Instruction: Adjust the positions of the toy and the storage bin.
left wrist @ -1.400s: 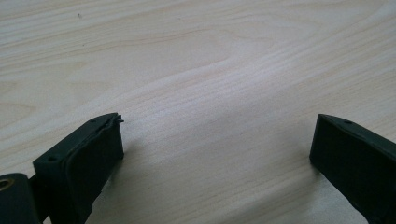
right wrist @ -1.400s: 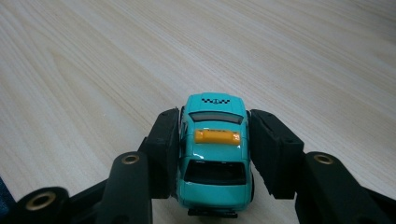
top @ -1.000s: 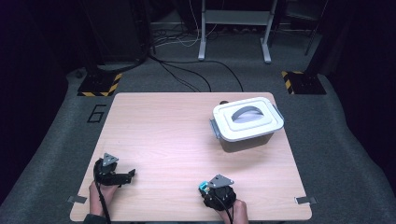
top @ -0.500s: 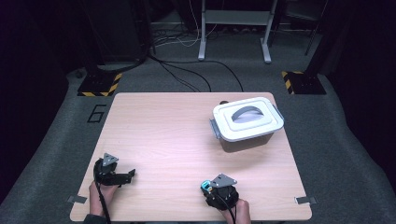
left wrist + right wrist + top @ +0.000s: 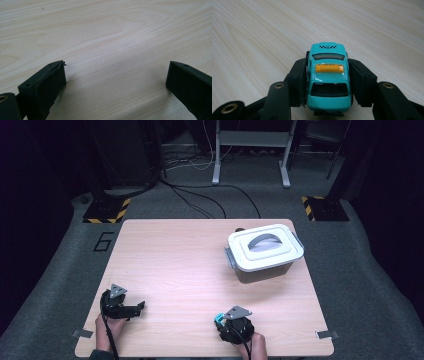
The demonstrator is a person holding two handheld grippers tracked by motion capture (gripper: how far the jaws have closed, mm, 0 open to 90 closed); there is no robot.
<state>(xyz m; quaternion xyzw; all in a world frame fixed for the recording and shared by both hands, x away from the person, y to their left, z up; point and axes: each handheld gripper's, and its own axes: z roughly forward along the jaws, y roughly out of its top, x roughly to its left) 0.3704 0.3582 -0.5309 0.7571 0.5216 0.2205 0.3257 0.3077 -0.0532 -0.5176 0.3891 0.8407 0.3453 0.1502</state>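
A teal toy taxi (image 5: 328, 82) with a yellow roof sign sits between the black jaws of my right gripper (image 5: 327, 67), whose pads press on both its sides just above the table. In the high view the same gripper (image 5: 221, 320) is near the table's front edge, right of centre, with a bit of the teal taxi (image 5: 218, 319) showing at its tip. My left gripper (image 5: 137, 308) rests at the front left, pointing right. Its jaws (image 5: 117, 72) stand wide apart over bare wood with nothing between them.
A plastic box with a white lid and grey handle (image 5: 265, 251) stands closed at the back right of the wooden table (image 5: 175, 265). Beyond the table lie grey floor, cables and a metal stand's legs (image 5: 250, 150).
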